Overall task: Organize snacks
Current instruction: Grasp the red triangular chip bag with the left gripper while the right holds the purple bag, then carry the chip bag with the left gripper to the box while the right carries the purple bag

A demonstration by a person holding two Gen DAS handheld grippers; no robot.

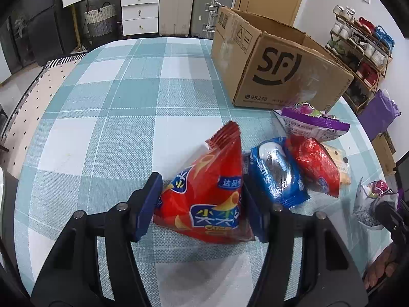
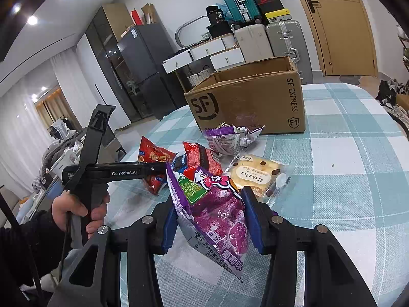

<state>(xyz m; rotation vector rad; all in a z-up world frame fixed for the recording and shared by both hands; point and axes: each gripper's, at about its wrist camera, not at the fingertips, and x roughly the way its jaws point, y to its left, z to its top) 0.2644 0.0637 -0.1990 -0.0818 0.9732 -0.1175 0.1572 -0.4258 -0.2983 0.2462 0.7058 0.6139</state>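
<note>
My left gripper [image 1: 202, 199] is shut on a red chip bag [image 1: 207, 194] and holds it just above the checked tablecloth. My right gripper [image 2: 212, 220] is shut on a purple snack bag [image 2: 217, 212], lifted over the table. The open SF cardboard box [image 1: 276, 69] stands at the back; it also shows in the right wrist view [image 2: 250, 102]. Loose snacks lie in front of it: a blue packet [image 1: 276, 171], a red packet [image 1: 314, 166], a purple-and-white packet [image 1: 311, 122] and a beige cake packet [image 2: 258, 176].
The left gripper tool [image 2: 122, 172] and the hand holding it show in the right wrist view. The table's right edge [image 1: 378, 158] runs near a shoe rack [image 1: 358, 46]. Suitcases [image 1: 199, 5] and white drawers [image 1: 139, 10] stand behind the table.
</note>
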